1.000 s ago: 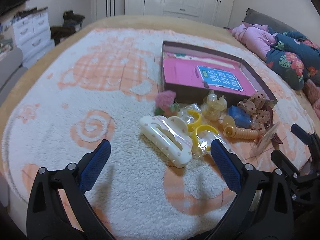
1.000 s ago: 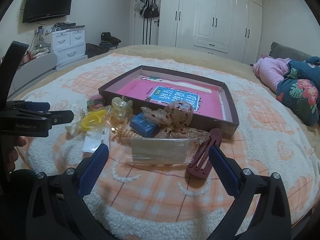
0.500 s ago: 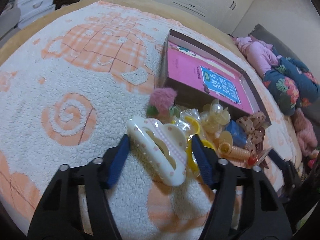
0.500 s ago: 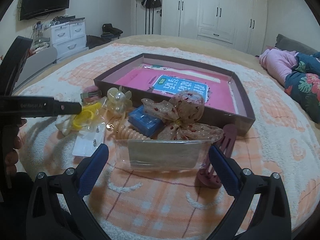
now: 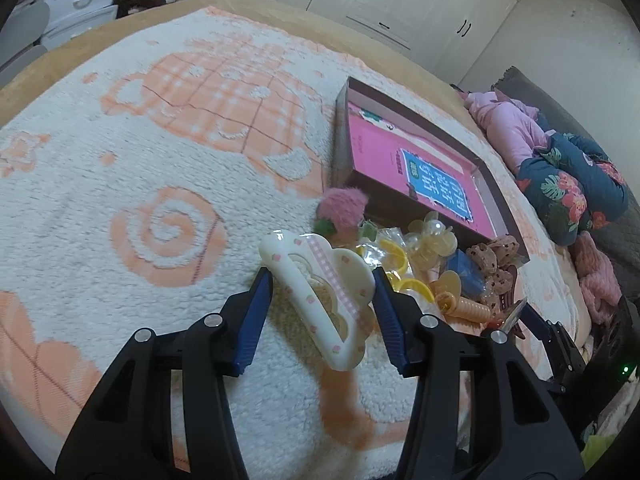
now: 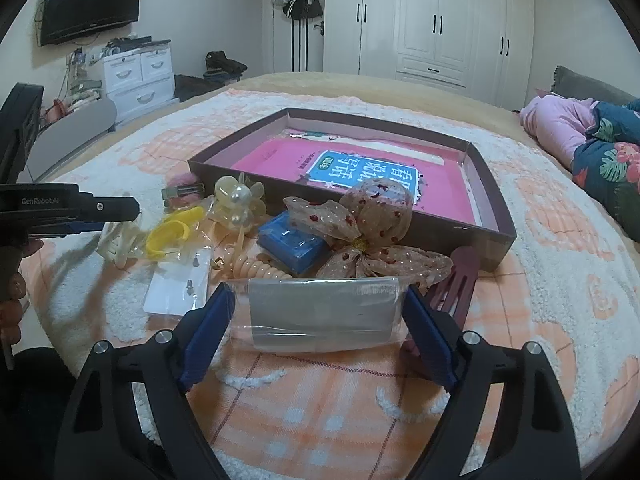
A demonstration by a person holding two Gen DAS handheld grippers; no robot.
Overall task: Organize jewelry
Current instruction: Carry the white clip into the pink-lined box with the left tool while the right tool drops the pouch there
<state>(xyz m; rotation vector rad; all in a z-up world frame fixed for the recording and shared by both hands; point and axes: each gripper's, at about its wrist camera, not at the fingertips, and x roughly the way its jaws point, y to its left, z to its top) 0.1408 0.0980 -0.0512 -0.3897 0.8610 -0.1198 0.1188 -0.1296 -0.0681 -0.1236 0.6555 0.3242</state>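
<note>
Left claw: my left claw [image 5: 322, 304] sits low over the bed, its blue fingers [image 5: 252, 320] on either side of the cream hair clip [image 5: 320, 300]. The gap is narrow, but I cannot tell whether the pads touch the clip or only flank it.
Cream hair clip: cloud-shaped, with a pink checked stripe and small pink dots; it lies on the blanket [image 5: 120, 184], at the near left edge of the pile.
Right claw: my right claw [image 6: 318, 332] is spread wide, with its fingers [image 6: 206, 332] at the two ends of a clear packet [image 6: 320, 312] holding a grey card. Whether they press on the packet I cannot tell.
Pile: behind the packet lie a sheer spotted bow [image 6: 360, 232], a blue block [image 6: 292, 244], a peach spiral hair tie [image 6: 256, 268], a dark red hair clip [image 6: 456, 284], a yellow ring [image 6: 172, 232], a pearl-centred flower clip [image 6: 238, 204] and a small bag of earrings [image 6: 180, 288].
Box: a shallow brown box [image 6: 492, 208] stands just behind the pile, with a pink book [image 6: 360, 176] lying flat inside.
Pink pompom: a fuzzy pink pompom [image 5: 344, 210] rests against the box's near left corner.
Bedding: rolled floral bedding [image 5: 572, 188] lies well to the right of the box.
</note>
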